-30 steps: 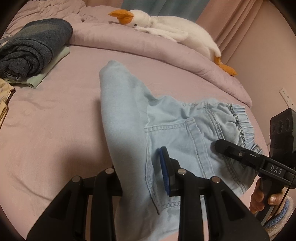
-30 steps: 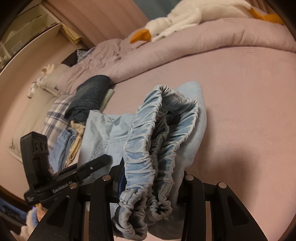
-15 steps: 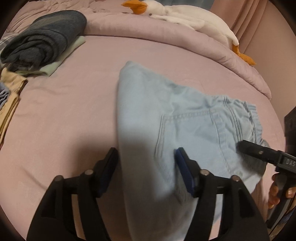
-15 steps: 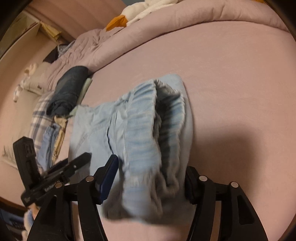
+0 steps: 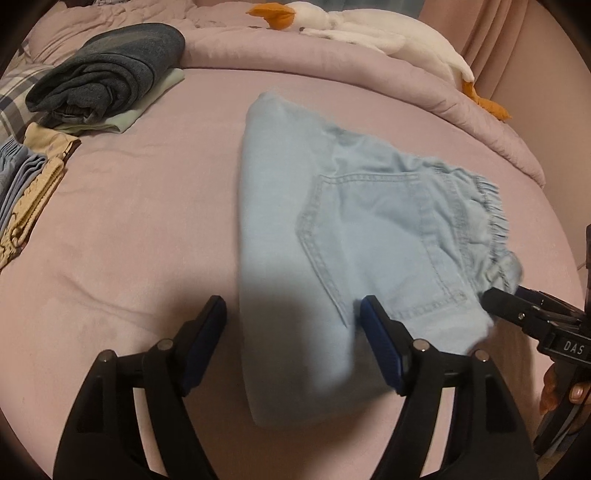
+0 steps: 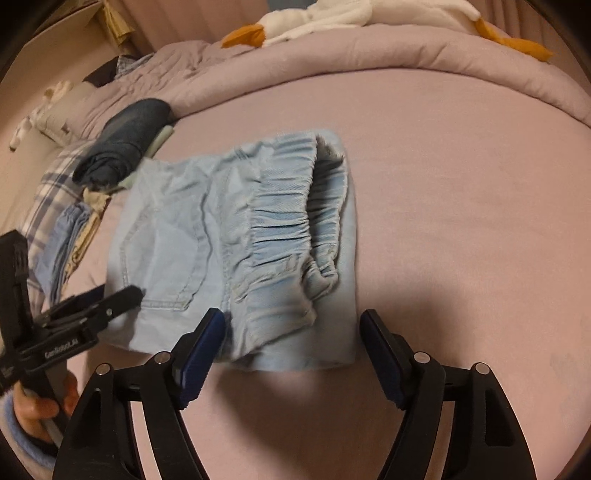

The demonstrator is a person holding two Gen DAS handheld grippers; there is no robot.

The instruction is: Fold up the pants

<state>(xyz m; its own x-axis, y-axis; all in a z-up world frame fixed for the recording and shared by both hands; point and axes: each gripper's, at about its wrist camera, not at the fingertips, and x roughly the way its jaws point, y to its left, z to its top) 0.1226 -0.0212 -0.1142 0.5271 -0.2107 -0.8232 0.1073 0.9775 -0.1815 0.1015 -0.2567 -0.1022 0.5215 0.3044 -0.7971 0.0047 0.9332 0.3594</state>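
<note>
Light blue denim pants (image 5: 332, 236) lie folded into a compact bundle on the pink bed sheet (image 5: 140, 229), back pocket up and elastic waistband (image 6: 288, 229) toward the right side. My left gripper (image 5: 293, 332) is open, its blue-padded fingers straddling the near edge of the bundle without clamping it. My right gripper (image 6: 291, 339) is open too, just short of the waistband end. Each gripper shows in the other's view: the right one (image 5: 517, 310) at the waistband corner, the left one (image 6: 103, 306) at the pocket side.
A stack of folded clothes topped by dark jeans (image 5: 107, 77) lies at the left, with more folded items (image 5: 26, 184) beside it. A rolled pink duvet (image 5: 332, 74) and a white goose plush (image 5: 369, 29) line the far edge. A hand (image 6: 33, 410) holds the left gripper.
Both grippers went from shut on the pants to open. The held-up waistband and fold dropped flat onto the bed, and both grippers drew back slightly from the bundle.
</note>
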